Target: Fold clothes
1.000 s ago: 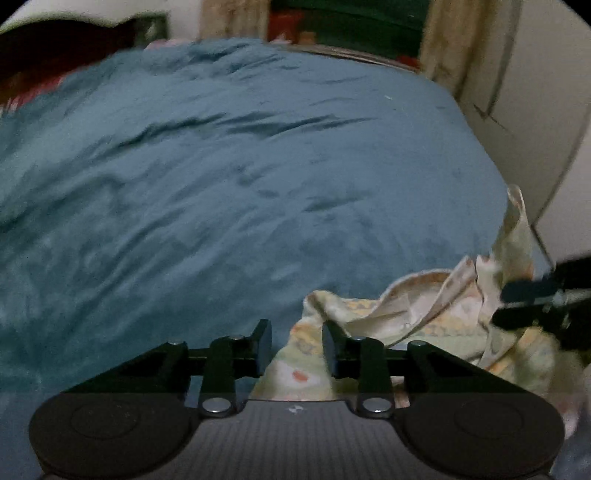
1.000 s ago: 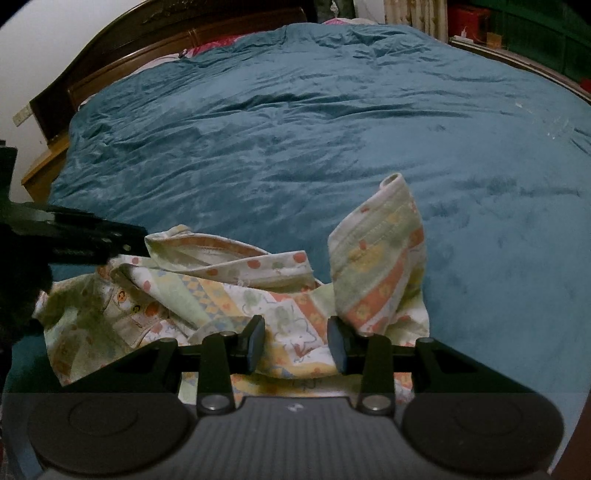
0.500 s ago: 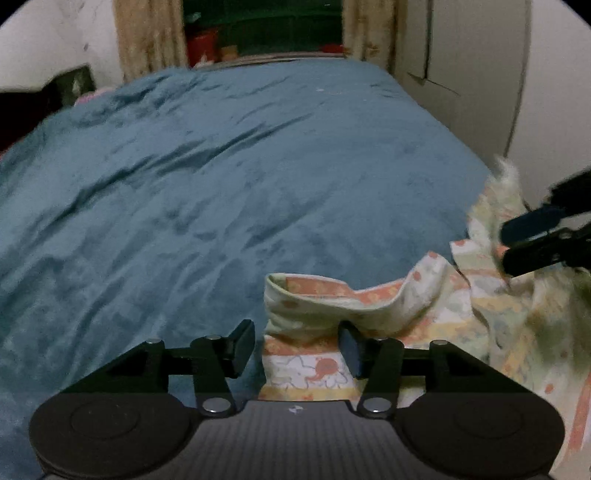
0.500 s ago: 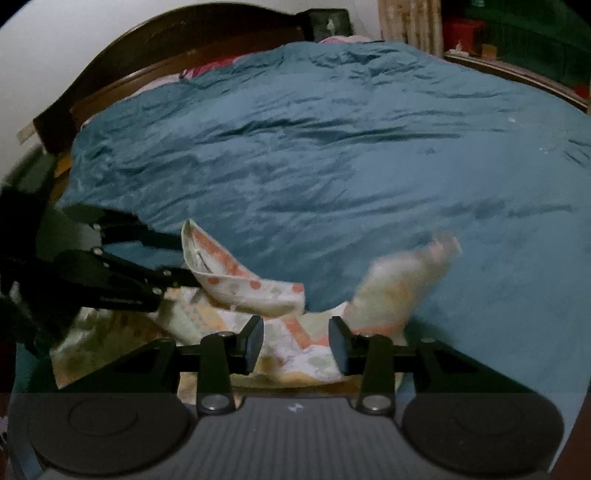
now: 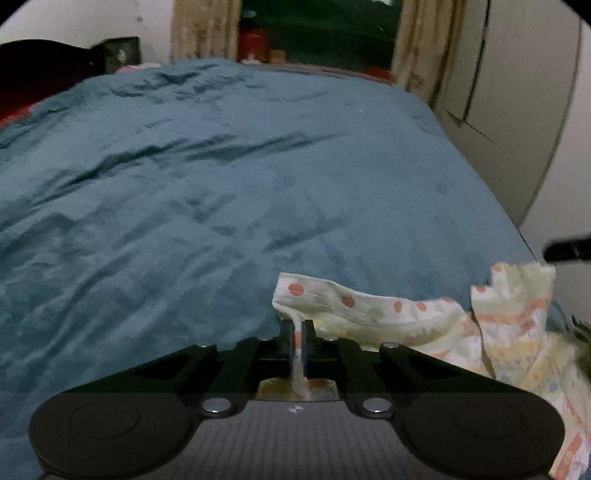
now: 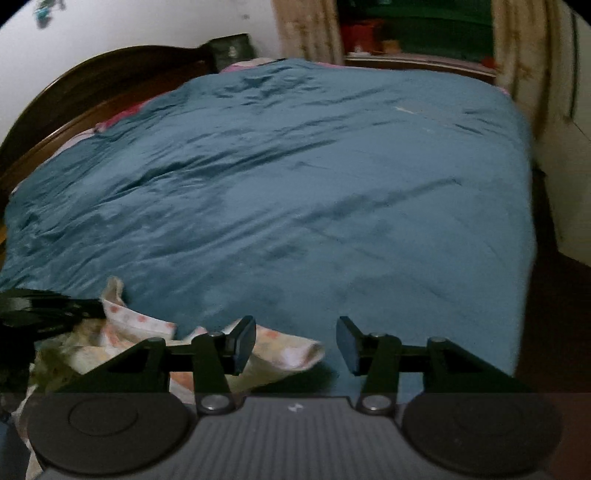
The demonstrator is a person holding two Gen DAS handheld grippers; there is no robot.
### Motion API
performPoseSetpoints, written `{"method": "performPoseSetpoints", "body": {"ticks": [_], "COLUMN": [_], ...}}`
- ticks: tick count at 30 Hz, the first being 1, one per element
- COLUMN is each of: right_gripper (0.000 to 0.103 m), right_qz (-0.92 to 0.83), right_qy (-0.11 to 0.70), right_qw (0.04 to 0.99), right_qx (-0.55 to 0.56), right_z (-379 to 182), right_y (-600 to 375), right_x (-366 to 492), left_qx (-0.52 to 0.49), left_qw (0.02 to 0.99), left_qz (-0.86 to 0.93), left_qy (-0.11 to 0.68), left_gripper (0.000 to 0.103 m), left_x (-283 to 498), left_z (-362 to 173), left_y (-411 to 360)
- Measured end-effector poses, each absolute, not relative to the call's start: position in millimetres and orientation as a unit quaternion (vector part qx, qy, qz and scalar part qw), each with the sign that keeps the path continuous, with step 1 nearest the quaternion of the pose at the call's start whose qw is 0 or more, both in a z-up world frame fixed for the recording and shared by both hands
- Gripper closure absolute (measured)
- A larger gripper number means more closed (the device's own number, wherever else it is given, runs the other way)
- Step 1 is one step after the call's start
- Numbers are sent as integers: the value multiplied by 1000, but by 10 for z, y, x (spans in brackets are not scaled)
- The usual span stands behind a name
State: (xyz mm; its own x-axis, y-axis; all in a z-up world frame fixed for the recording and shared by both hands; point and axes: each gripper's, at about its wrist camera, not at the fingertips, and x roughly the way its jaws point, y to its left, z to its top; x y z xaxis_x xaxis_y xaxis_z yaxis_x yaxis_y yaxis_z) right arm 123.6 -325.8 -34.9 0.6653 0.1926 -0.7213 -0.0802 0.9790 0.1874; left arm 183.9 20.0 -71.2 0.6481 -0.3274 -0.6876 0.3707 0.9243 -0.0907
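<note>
A small pale patterned garment (image 5: pixel 406 325) with orange dots and stripes lies crumpled at the near edge of a teal bedspread (image 5: pixel 221 203). My left gripper (image 5: pixel 297 334) is shut on the garment's left edge, with cloth pinched between the fingers. In the right wrist view the garment (image 6: pixel 280 350) lies low left, under the left finger. My right gripper (image 6: pixel 295 343) is open and holds nothing. The left gripper also shows in the right wrist view (image 6: pixel 44 310), at the far left on the garment. The right gripper's tip shows in the left wrist view (image 5: pixel 569 249).
The bed's dark wooden headboard (image 6: pixel 92 88) stands at the left. A pale cupboard (image 5: pixel 517 110) stands to the right of the bed. Curtains (image 6: pixel 306 29) and a dark window are at the far side. Dark floor (image 6: pixel 554 314) lies right of the bed.
My left gripper has shut on the garment's edge. My right gripper has opened wider, let go of the cloth flap and swung right; the flap has dropped flat.
</note>
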Motion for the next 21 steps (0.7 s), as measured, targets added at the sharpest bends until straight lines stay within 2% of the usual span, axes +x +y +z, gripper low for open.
{"method": "performPoseSetpoints", "body": {"ticks": [9, 14, 21], "right_gripper": [54, 54, 54], "right_qz": [77, 104, 150], "right_qy": [426, 431, 418], "right_qw": [898, 895, 895], "right_qx": [81, 53, 49], "right_z": [-537, -611, -620], "right_y": [-3414, -3194, -2813], "right_x": [1055, 1206, 1711], "left_qx": [16, 6, -41], "left_qw": [936, 948, 932], "left_qz": [-108, -49, -16], "left_qy": [335, 315, 360], "left_gripper": [100, 100, 101], "left_x": [1901, 2008, 2163], "left_z": [-403, -267, -468], "left_y": [450, 735, 1077]}}
